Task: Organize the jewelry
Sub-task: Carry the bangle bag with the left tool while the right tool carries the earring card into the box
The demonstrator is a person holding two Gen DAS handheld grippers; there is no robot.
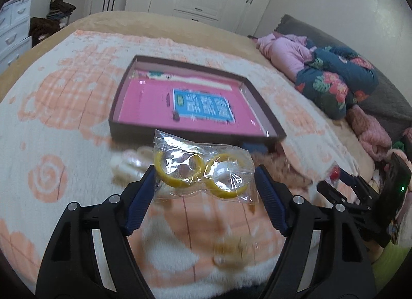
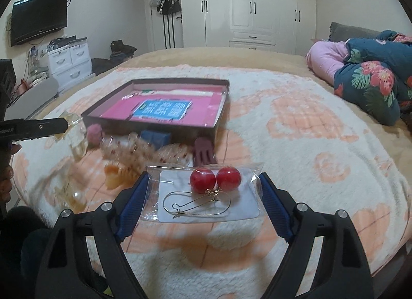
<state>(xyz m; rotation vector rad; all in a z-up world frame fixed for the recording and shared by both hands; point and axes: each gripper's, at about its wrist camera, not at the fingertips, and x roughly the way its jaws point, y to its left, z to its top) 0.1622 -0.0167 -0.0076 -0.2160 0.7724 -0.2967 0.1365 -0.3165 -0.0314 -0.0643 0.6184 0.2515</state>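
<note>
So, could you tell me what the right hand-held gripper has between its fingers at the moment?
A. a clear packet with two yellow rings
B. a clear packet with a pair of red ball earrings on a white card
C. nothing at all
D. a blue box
B: the right hand-held gripper clamps a clear packet by its side edges, raised off the blanket, with red ball earrings on a white card inside.

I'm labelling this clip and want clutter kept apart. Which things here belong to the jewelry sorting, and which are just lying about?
Part of the job:
- bag of yellow hoops, held in left gripper
- bag of red ball earrings, held in right gripper
- open box
- hair clips before it

Lying about:
- floral quilt
- pink clothes
- television
</note>
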